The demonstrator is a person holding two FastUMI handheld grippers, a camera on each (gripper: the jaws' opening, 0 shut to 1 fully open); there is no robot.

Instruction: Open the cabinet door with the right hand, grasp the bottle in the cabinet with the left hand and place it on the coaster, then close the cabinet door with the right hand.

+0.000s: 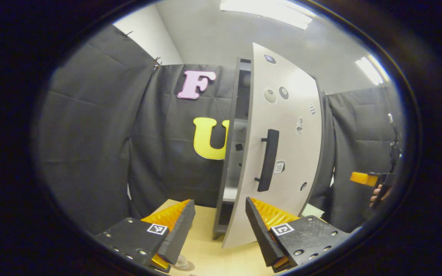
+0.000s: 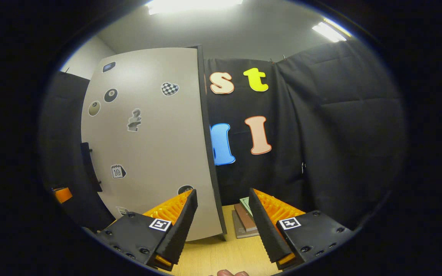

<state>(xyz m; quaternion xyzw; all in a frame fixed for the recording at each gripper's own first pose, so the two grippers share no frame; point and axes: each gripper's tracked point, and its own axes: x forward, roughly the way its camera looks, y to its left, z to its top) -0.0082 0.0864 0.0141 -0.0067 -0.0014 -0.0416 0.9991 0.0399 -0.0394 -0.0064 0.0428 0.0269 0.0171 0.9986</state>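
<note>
Cabinet door [image 1: 282, 153] stands partly open at the table's [image 1: 205, 245] far edge in my left gripper view, one handle [image 1: 269, 159] on it, seven stickers counted; my left gripper [image 1: 220, 226] gapes empty. My right gripper [image 1: 363, 178] shows far right. In my right gripper view, the right gripper's fingers stand apart before the door's edge; books [image 2: 244, 222] lie stacked behind.

The cabinet door [image 2: 155, 153] was white, with a black handle [image 1: 268, 160] and a checkered heart sticker [image 2: 169, 88]. The table [image 2: 221, 255] was pale wood-grain.
</note>
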